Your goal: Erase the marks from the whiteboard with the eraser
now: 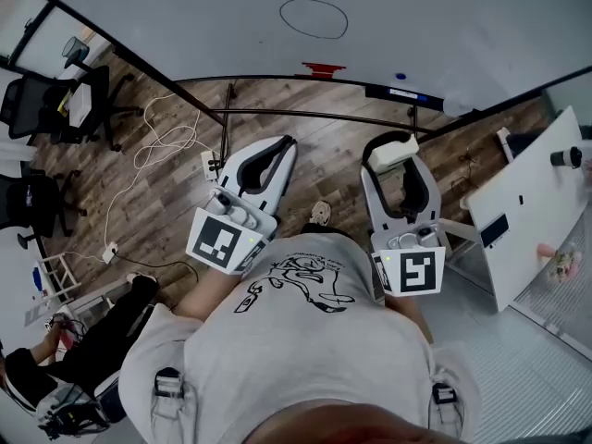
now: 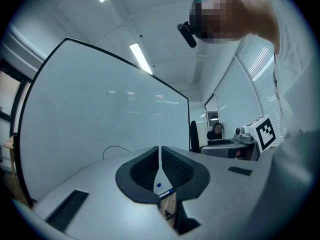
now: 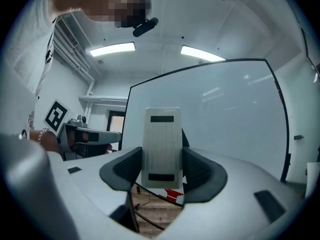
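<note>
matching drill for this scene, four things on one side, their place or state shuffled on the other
Things:
1. left gripper
2. right gripper
3. oval mark
4. red item

Place or state:
a. lies on the ledge under the whiteboard
b. shut on the eraser
c. drawn on the whiteboard
d. shut, nothing between its jaws

Pairs: 1-d, 2-b, 3-c, 4-a

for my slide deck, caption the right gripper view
Right tongs clamp the white eraser upright in front of the whiteboard.
</note>
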